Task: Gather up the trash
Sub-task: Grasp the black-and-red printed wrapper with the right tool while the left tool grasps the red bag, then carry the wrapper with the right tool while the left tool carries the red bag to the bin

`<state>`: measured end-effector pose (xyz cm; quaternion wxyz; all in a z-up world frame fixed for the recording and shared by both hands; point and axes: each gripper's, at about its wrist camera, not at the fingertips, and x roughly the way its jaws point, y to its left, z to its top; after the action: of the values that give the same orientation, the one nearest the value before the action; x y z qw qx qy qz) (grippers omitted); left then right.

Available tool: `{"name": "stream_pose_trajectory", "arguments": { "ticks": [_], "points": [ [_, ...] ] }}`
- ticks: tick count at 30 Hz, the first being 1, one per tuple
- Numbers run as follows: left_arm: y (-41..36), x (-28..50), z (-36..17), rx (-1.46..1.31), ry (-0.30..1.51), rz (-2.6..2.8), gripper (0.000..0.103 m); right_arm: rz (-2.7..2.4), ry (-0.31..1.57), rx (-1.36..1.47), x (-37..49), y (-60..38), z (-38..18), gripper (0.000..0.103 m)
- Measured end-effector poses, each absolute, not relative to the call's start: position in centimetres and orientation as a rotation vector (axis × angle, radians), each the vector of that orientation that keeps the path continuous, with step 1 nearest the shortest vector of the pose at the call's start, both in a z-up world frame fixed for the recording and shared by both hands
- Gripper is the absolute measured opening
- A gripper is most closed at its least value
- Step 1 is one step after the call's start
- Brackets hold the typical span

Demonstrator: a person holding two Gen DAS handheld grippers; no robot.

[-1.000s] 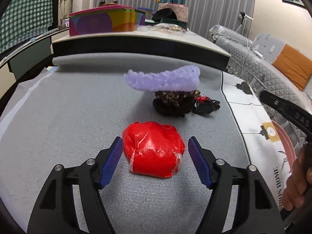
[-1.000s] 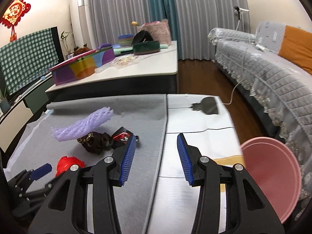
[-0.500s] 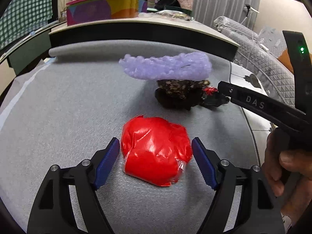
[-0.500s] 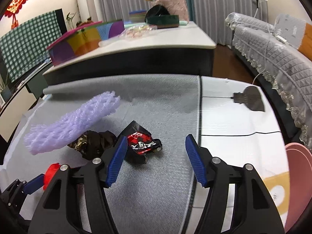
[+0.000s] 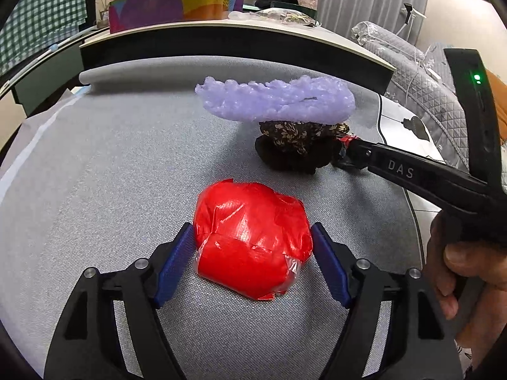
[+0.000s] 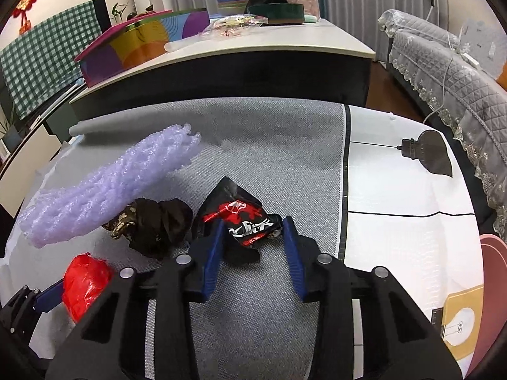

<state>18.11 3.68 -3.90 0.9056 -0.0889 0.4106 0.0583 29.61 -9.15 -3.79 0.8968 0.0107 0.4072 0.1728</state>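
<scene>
A crumpled red plastic bag (image 5: 250, 240) lies on the grey mat (image 5: 111, 174) between the blue pads of my left gripper (image 5: 252, 231). Its jaws are closing, and the pads stand right at the bag's sides without visibly squeezing it. In the right wrist view a black-and-red snack wrapper (image 6: 244, 218) lies between the pads of my right gripper (image 6: 252, 221). Those jaws are also closing, with a thin gap left at the right pad. A purple foam net (image 6: 107, 190) rests on a dark crumpled wrapper (image 6: 155, 224) just left of it.
A person's hand (image 5: 459, 269) holds the right gripper at the right edge. White cloth (image 6: 396, 174) covers the table beyond the mat. A pink bin (image 6: 494, 285) shows at far right. Behind stand a low table with a colourful box (image 5: 177, 3) and a grey sofa (image 6: 443, 72).
The right gripper swung left and down from the white cloth to the black-and-red wrapper, and its jaws narrowed around it. The left gripper slid forward so the red bag sits deeper between its pads.
</scene>
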Motion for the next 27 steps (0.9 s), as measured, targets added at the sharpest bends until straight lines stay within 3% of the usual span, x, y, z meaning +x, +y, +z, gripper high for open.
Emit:
{"name": "stream_pose_trajectory", "arguments": {
  "ticks": [27],
  "points": [
    [0.5, 13.6, 1.0, -0.110, 0.684, 0.032, 0.070, 0.198, 0.660, 0.037, 17.2, -19.8, 5.5, 0.033]
  ]
}}
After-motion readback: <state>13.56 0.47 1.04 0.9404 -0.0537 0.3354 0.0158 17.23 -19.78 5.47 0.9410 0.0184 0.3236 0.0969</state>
